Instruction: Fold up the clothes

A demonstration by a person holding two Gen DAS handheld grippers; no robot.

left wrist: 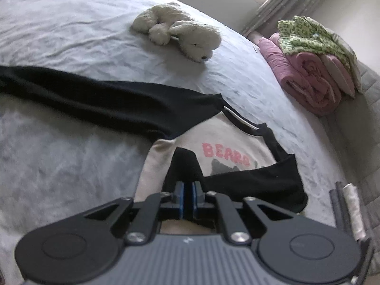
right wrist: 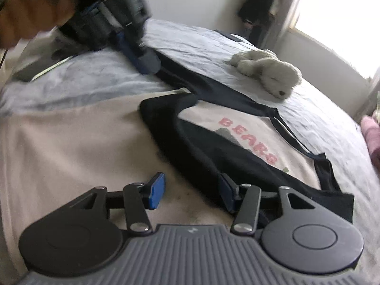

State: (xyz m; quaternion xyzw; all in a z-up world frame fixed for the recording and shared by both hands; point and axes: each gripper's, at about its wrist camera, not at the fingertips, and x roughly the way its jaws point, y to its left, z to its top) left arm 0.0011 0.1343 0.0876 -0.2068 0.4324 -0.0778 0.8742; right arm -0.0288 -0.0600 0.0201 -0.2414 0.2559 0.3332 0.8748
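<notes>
- The bed (left wrist: 71, 35), under a pale crumpled cover, carries everything; my shirt lies spread across it
- The shirt (left wrist: 161, 166), cream in the body with black sleeves and pink letters on the chest, is the landmark here; one long black sleeve (left wrist: 83, 95) runs out flat from it over the cover, the other sleeve (left wrist: 261, 180) is laid back across the chest just under the letters
- Beyond the shirt's collar side, well apart, rolled pink bedding (left wrist: 306, 78) sits at the bed's edge with a green patterned cloth (left wrist: 308, 35) on top
- A white plush dog (left wrist: 180, 30) lies on the cover beyond the outstretched sleeve, apart from the shirt
- My right gripper (right wrist: 192, 192) hovers low over the shirt's cream body, jaws spread wide, one blue pad (right wrist: 156, 190) over cream cloth, the other at the folded sleeve's edge, gripping nothing
- My left gripper (left wrist: 188, 190) has its jaws pressed together on a peak of black cloth from the folded sleeve, over the shirt's chest
</notes>
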